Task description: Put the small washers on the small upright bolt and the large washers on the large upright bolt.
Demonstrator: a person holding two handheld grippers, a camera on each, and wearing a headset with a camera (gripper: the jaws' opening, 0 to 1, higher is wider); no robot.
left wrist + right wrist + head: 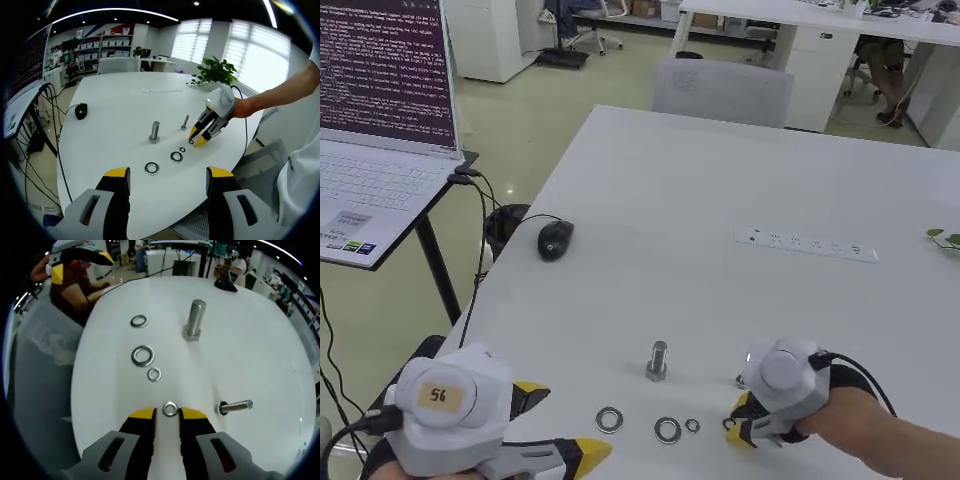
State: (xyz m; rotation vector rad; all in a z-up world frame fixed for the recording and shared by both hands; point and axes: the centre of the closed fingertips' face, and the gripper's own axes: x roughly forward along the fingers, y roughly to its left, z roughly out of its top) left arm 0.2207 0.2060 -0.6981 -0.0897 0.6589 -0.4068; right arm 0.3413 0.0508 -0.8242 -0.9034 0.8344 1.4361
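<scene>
While the large upright steel bolt (194, 320) and small steel bolt (235, 406) stand bare, right gripper (168, 413) straddles one small silver washer (170, 409), clamp unclear; three more washers (143, 355) lie at eleven o'clock; left gripper (167, 175) spread, empty.

Left gripper (169, 181) held low and near the body, roughly level, jaws spread wide. Right gripper (168, 415) out ahead, tipped forward and down, jaws drawn close with a slim gap between them. Bare right forearm (895, 440) reaches in from the right, hand wrapped behind the gripper body.
</scene>
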